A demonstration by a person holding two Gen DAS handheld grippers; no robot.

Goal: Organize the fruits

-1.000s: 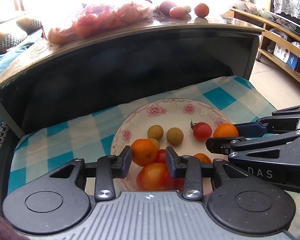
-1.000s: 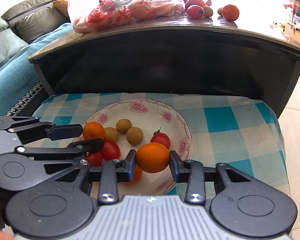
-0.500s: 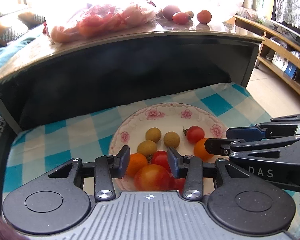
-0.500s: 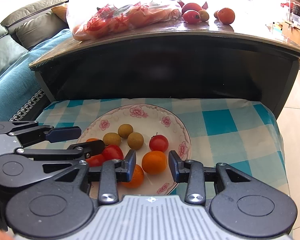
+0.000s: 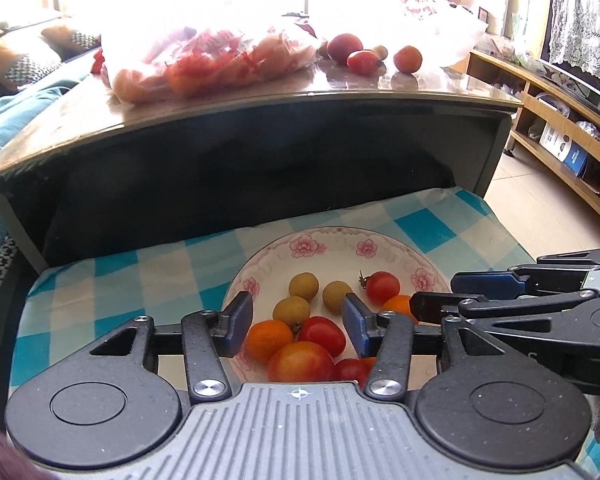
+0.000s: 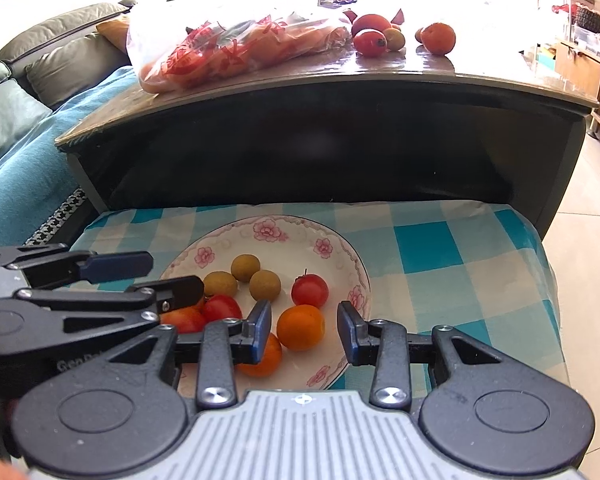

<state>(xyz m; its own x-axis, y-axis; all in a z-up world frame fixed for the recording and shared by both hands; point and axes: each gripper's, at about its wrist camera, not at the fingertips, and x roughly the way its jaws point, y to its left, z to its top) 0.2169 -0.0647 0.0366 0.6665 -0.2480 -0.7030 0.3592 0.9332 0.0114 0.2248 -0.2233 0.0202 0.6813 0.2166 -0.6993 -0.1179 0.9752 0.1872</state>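
A white floral plate (image 5: 328,240) (image 6: 340,244) on the checked cloth holds oranges, red tomatoes and three brown longans (image 6: 265,285). My right gripper (image 6: 303,326) is open above the plate's near right side; an orange (image 6: 301,327) lies in the plate below its jaws. My left gripper (image 5: 298,320) is open and empty above the plate's near left side, over an orange (image 5: 268,340) and tomatoes (image 5: 322,334). More loose fruit (image 5: 364,62) (image 6: 370,42) lies on the table top behind.
A dark coffee table (image 5: 260,120) rises right behind the cloth-covered stool (image 6: 440,240). A plastic bag of fruit (image 5: 204,60) (image 6: 236,48) lies on it. A sofa (image 6: 28,100) is at left, a wooden shelf (image 5: 560,120) at right.
My right gripper opened and let the orange go into the plate, then drew back and up. My left gripper also rose and opened wider.
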